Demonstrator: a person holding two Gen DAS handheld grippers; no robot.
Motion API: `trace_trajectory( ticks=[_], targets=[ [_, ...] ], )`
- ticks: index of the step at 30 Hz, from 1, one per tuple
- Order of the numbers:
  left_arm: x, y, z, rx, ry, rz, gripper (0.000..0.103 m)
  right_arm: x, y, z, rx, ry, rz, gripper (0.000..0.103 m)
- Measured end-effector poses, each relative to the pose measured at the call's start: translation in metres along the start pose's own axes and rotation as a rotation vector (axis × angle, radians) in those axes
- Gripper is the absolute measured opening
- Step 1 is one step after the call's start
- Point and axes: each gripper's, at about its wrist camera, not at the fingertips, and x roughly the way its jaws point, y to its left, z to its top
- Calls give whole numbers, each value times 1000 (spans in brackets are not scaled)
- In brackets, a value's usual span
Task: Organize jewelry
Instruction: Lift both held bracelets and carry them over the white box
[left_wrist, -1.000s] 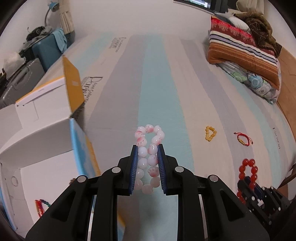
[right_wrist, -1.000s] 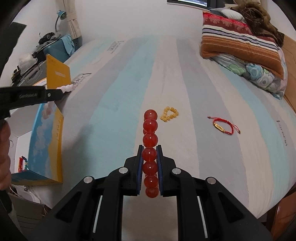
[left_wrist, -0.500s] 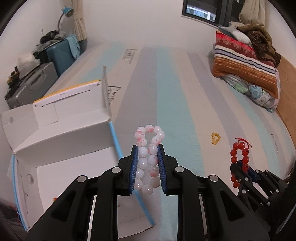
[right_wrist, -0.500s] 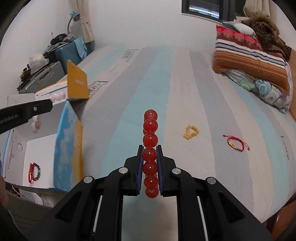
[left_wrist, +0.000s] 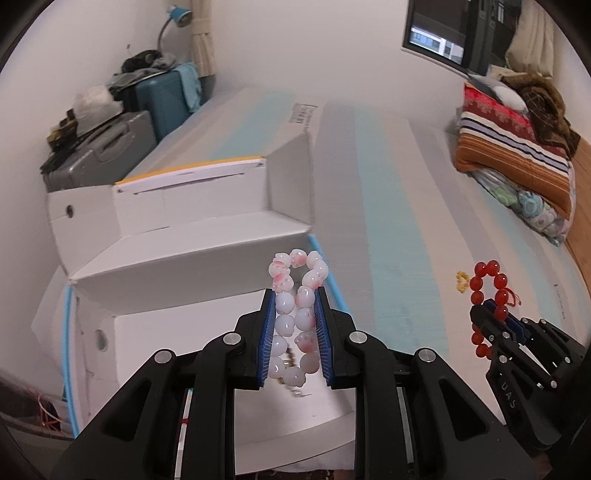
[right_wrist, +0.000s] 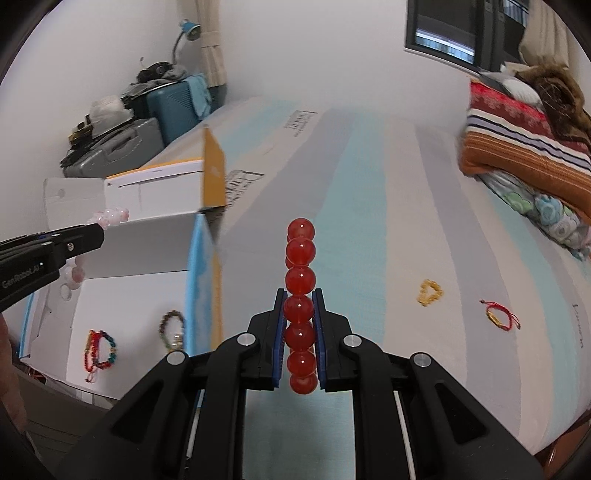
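My left gripper (left_wrist: 294, 295) is shut on a pink-and-white bead bracelet (left_wrist: 297, 295) and holds it over the open white cardboard box (left_wrist: 177, 325). It also shows in the right wrist view (right_wrist: 98, 229). My right gripper (right_wrist: 300, 295) is shut on a red bead bracelet (right_wrist: 300, 280), held above the striped bed (right_wrist: 369, 206); it shows at right in the left wrist view (left_wrist: 491, 314). A multicoloured bracelet (right_wrist: 99, 349) and a dark bead bracelet (right_wrist: 171, 330) lie inside the box. A yellow bead bracelet (right_wrist: 429, 292) and a red cord bracelet (right_wrist: 498, 315) lie on the bed.
The box has raised flaps, one yellow (right_wrist: 213, 173) and one blue-edged (right_wrist: 201, 280), beside the bed's left edge. Suitcases (left_wrist: 110, 147) with clutter stand at the far left. Folded blankets and pillows (left_wrist: 517, 147) lie at the far right. A wooden bed edge (left_wrist: 580, 221) runs along the right.
Both grippers have moved left and risen, each still holding its bracelet. The left one now hangs over the open box instead of over the bed.
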Motion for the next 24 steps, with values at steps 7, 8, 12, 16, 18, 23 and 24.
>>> trace_trajectory(
  ticks=[7,8,12,16,18,23,24],
  targets=[
    [-9,38,-8,-41,-1,34,21,-4,41,8,-48,-11,37,12],
    [-10,42,-9,-45,0,38,21,-5,46,9,-55,-13,42,12],
    [-11,60,-16,-66,8,54,21,-6,69,10,-82,-16,68,12],
    [-9,81,-25,-92,24,76,21,-3,90,8,-105,-9,90,12],
    [-7,91,-29,-99,33,87,21,0,103,5,-118,-1,104,12],
    [-3,115,-41,-129,53,102,21,11,130,-4,-157,27,130,12],
    [-2,120,-44,-131,61,106,21,14,135,-6,-163,37,136,12]
  ],
)
